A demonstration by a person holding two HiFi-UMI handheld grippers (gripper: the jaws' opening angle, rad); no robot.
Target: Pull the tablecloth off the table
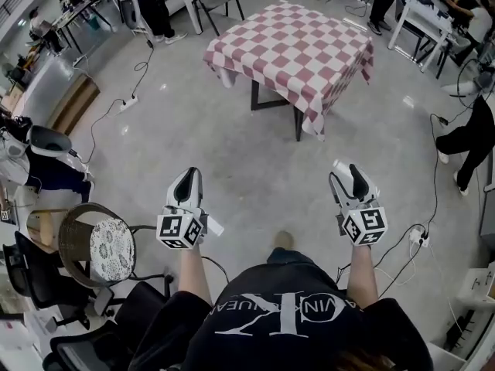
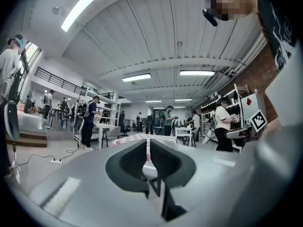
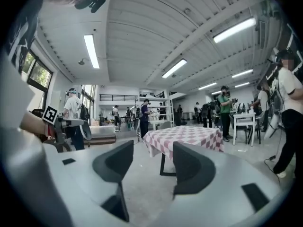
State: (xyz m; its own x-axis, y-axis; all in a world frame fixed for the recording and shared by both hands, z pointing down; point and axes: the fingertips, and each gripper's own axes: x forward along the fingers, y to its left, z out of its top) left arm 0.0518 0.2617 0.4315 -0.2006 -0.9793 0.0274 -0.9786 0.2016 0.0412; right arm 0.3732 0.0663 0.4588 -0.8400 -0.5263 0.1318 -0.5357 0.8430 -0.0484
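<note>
shirt (image 1: 286, 319): black, white print | left tongs (image 1: 188, 175), right tongs (image 1: 348, 168): white, black-lined, square-marked

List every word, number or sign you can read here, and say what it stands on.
No text reads clearly.
White lettering on the black T-shirt: upside down and creased, unreadable.
Square markers on the left gripper and right gripper: patterns, no words.

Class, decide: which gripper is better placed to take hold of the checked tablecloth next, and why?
Right, probably. The right gripper has open jaws, with the tablecloth partly in view between them; the left gripper is shut. Both are well short of the table.
</note>
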